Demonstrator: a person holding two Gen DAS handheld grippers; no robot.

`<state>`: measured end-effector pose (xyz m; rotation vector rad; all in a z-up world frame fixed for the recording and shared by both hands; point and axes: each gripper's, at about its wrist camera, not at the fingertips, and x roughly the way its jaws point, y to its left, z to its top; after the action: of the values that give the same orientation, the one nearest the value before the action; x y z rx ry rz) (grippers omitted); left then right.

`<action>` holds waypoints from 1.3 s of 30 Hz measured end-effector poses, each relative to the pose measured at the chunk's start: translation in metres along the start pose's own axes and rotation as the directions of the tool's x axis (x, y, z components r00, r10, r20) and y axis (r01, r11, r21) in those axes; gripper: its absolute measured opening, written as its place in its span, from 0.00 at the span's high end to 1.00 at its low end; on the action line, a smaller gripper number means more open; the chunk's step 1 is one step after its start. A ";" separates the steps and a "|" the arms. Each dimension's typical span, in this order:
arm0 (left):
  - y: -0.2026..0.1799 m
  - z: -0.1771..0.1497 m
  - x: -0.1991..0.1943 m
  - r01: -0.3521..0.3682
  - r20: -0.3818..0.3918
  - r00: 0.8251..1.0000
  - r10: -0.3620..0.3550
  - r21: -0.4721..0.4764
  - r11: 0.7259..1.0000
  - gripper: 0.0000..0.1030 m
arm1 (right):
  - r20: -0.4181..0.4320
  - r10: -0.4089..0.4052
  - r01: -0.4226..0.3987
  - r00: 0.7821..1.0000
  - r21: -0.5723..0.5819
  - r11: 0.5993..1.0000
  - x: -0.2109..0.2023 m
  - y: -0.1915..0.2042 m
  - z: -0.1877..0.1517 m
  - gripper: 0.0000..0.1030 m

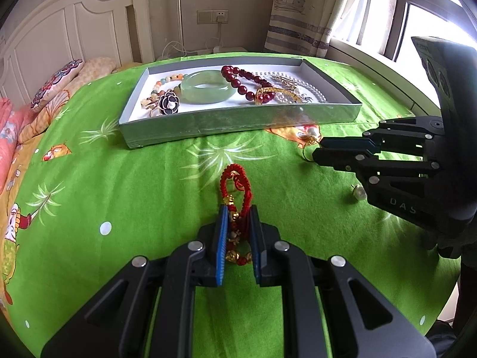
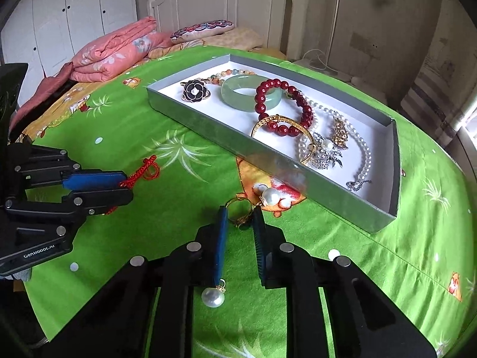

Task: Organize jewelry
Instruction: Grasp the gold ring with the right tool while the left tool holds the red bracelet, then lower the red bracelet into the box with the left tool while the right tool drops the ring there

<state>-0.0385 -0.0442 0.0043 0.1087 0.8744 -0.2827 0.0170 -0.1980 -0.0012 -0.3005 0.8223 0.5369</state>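
Surface: bed with green printed sheet (image 1: 119, 185); no bench here, all pieces lie on the sheet or in the tray.
Tray: grey shallow box (image 2: 268, 152) with white floor, sitting on the sheet beyond both tools.
Already in tray: jade bangle (image 2: 250, 93), dark red bead bracelet (image 2: 298, 101), gold bangle (image 2: 281, 122), pearl necklace (image 2: 362, 146), black flower brooch (image 2: 195, 90), a pastel bead strand and two sparkly brooches. I judge most of the sorting done.
Left hand-held gripper (image 1: 238, 223): clenched on the red cord bracelet (image 1: 237, 185), gold beads caught between the blue pads; the cord's loop sticks out ahead of the tips, over the sheet, well short of the tray.
Right hand-held gripper (image 2: 240, 220): jaws drawn close around the gold ring (image 2: 238, 208). The ring sits between the tips near the tray's front wall; I read this as a grasp on it, though pad contact is hard to confirm.
Still loose: pearl earring (image 2: 269, 195) just beyond the ring, on the sheet beside the tray wall; second pearl earring (image 2: 212, 296) lying on the sheet under the right tool.
Remaining, my estimate: four pieces — cord bracelet and ring in hand, two earrings not yet picked up.
Risk: the ring is small and could slip out of the grasp on the lift.
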 end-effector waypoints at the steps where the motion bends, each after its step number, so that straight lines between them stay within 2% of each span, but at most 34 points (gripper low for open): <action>1: 0.000 0.000 0.000 -0.002 0.000 1.000 0.002 -0.002 1.000 0.86 | 0.007 -0.004 0.004 1.000 -0.003 1.000 -0.002 0.001 -0.001 0.89; 6: -0.004 0.000 -0.001 -0.039 0.007 0.999 0.039 0.007 0.999 0.88 | 0.046 0.014 -0.015 0.999 0.030 0.999 -0.013 -0.004 -0.005 0.89; 12: -0.004 -0.001 -0.006 -0.033 0.024 0.999 0.033 0.011 0.999 0.89 | 0.079 0.044 -0.051 0.996 0.083 0.995 -0.022 -0.016 -0.010 0.89; 19: -0.014 0.008 -0.015 -0.046 0.048 0.998 0.043 0.052 0.998 0.89 | 0.095 0.042 -0.051 0.995 0.104 0.993 -0.027 -0.025 -0.012 0.89; 28: -0.015 0.063 -0.021 -0.106 0.107 0.990 0.096 0.088 0.990 0.89 | 0.135 0.022 -0.041 0.991 0.137 0.990 -0.039 -0.045 0.002 0.89; 32: -0.013 0.089 -0.011 -0.127 0.111 0.987 0.116 0.093 0.988 0.89 | 0.142 0.008 -0.031 0.990 0.161 0.986 -0.036 -0.060 0.014 0.89; 39: -0.007 0.126 0.017 -0.123 0.099 0.988 0.116 0.072 0.990 0.89 | 0.129 -0.016 -0.016 0.992 0.242 0.970 -0.015 -0.098 0.034 0.89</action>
<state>0.0631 -0.0809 0.0723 0.2175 0.7601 -0.2078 0.0843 -0.2683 0.0372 -0.0394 0.7524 0.4452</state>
